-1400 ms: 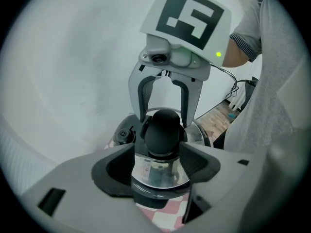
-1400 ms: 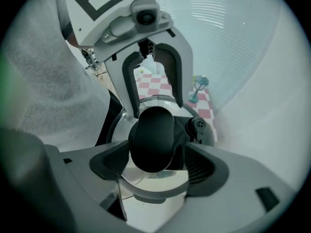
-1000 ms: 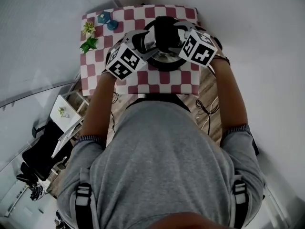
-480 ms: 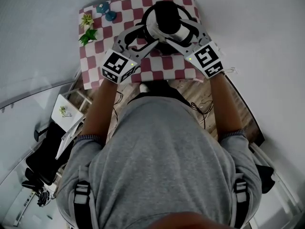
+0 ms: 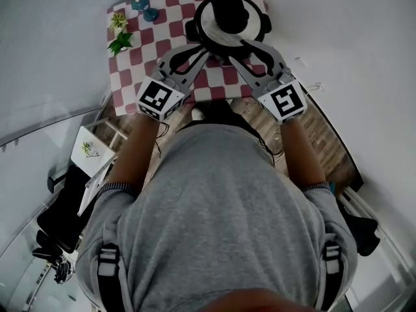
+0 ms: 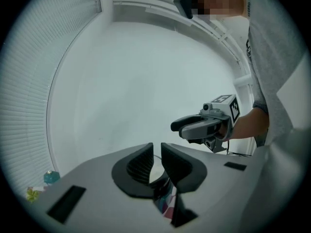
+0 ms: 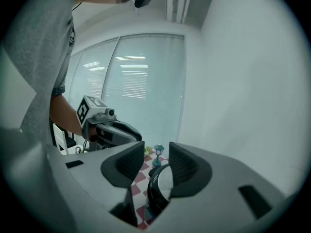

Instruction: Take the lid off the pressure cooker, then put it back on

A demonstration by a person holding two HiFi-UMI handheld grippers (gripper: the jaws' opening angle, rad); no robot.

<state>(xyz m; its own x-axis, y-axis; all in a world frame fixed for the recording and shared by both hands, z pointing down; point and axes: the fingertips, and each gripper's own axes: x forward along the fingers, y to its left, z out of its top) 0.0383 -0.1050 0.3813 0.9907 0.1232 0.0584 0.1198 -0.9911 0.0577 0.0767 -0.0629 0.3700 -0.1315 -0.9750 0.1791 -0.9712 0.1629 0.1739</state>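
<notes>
My left gripper (image 6: pixel 156 155) (nearly together) and right gripper (image 7: pixel 155 161) (half apart) have just been closing, both empty. Jaws this narrow may bump the lid (image 5: pixel 221 36).

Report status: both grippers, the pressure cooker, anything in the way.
Left gripper, right gripper: jaws just been closing, gaps showing, nothing between. Pressure cooker on checked table, lid apparently on. Nothing in the way.

pressure cooker (image 7: pixel 159 188) half behind right gripper (image 7: pixel 155 146)
</notes>
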